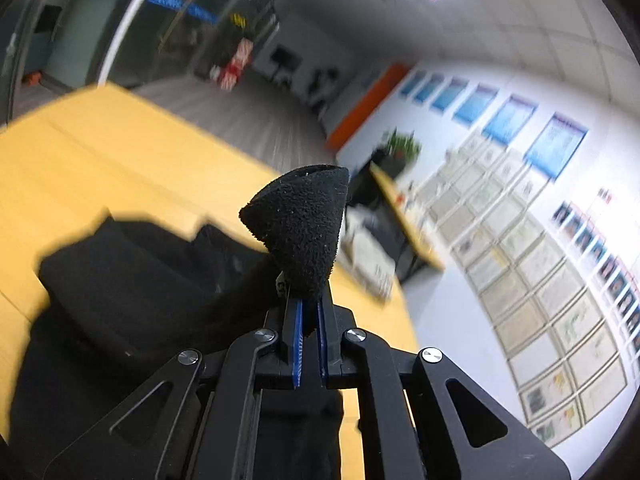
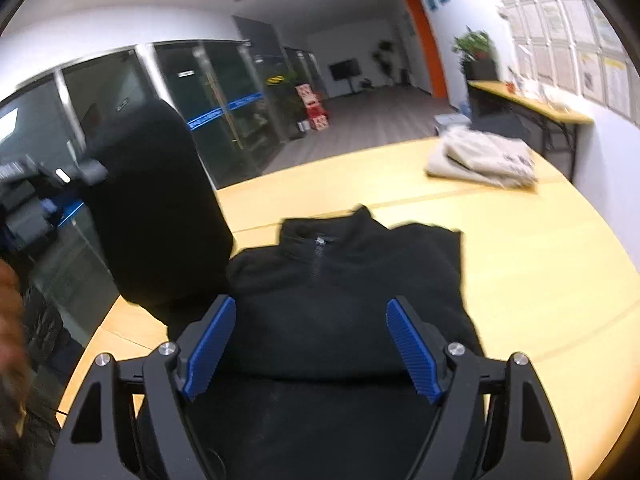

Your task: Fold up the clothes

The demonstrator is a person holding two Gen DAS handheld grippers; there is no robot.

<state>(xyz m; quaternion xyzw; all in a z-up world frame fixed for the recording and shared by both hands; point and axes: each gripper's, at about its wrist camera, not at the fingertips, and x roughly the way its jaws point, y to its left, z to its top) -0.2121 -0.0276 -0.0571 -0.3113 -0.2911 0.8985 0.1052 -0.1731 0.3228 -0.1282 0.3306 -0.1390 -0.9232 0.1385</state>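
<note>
Left gripper (image 1: 310, 312): blue pads pressed together, pinching a sleeve cuff (image 1: 298, 228) of the black fleece pullover (image 2: 344, 300), lifted above the yellow table (image 2: 540, 260). Pullover body: flat on the table, collar away. Right gripper (image 2: 310, 344): fingers spread, empty, over pullover. Far right: folded beige garment (image 2: 484, 158).

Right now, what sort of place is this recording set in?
Probably an office lobby or showroom: glass partitions, framed posters covering the wall, a wall screen and potted plants around wooden tables.
</note>
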